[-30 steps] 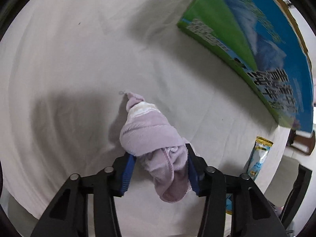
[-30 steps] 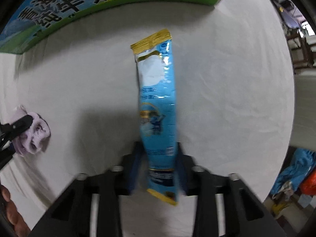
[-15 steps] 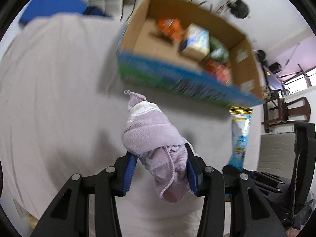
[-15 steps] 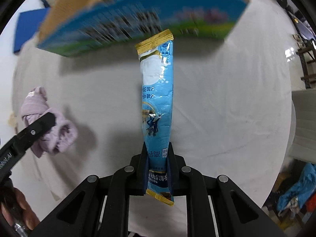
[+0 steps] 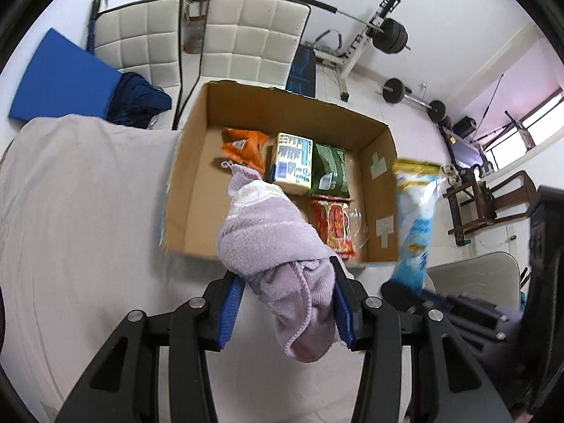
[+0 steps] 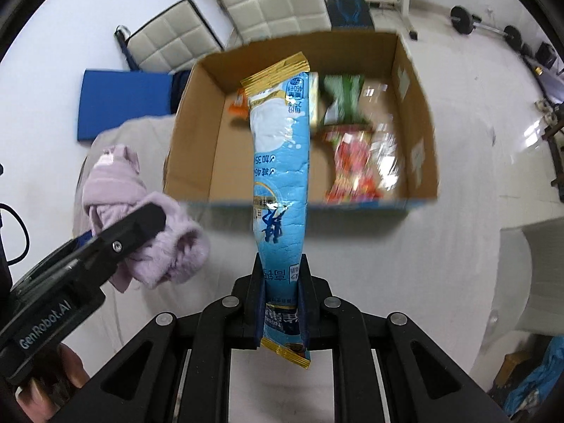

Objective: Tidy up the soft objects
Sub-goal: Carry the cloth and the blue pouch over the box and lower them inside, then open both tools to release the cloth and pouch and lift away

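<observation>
My left gripper [image 5: 287, 283] is shut on a rolled lilac towel [image 5: 271, 232] and holds it above the white-covered table, in front of the open cardboard box [image 5: 197, 162]. The towel also shows in the right wrist view [image 6: 141, 211]. My right gripper [image 6: 281, 275] is shut on the lower end of a long blue milk-powder pouch [image 6: 280, 162], held upright before the box [image 6: 197, 148]. The pouch also shows in the left wrist view [image 5: 414, 218], right of the towel. The box holds several snack packs.
The box holds an orange pack [image 5: 243, 146], a yellow carton [image 5: 290, 162], a green pack [image 5: 329, 172] and a red pack [image 5: 333, 225]. White chairs [image 5: 246, 35], a blue mat [image 5: 60, 74] and weights [image 5: 391, 35] stand behind the table [image 5: 70, 211].
Both grippers rose and tilted up from the tablecloth, still holding towel and pouch. The box's open top and contents came into view ahead.
</observation>
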